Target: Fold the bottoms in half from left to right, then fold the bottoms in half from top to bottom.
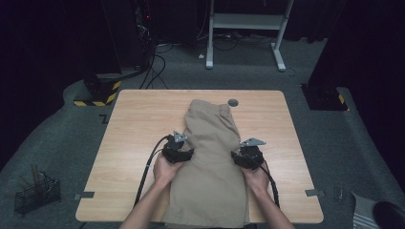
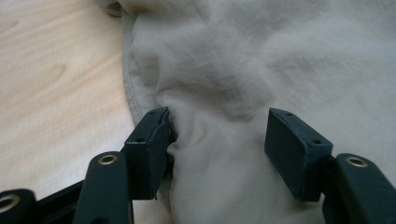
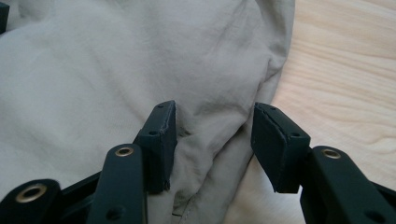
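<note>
- Folding khaki trousers [image 1: 210, 162], spread mid-table, reaching the near edge.
- Left gripper [image 2: 217, 135] and right gripper [image 3: 215, 140]: wide apart, holding nothing, cloth puckered between.
- Next, likely: regrip an edge.

both tools [image 1: 177, 153] [image 1: 247, 157] low, jaws apart

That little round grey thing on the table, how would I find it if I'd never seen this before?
Start at the light wooden table and find the beige cloth trousers lying along its middle. Follow them to their far end, away from the person's hands. Just right of that end sits the small round grey disc, on bare wood; it is the sole dark, round spot on the tabletop, unlike the grey tape strips at the near corners.
</note>
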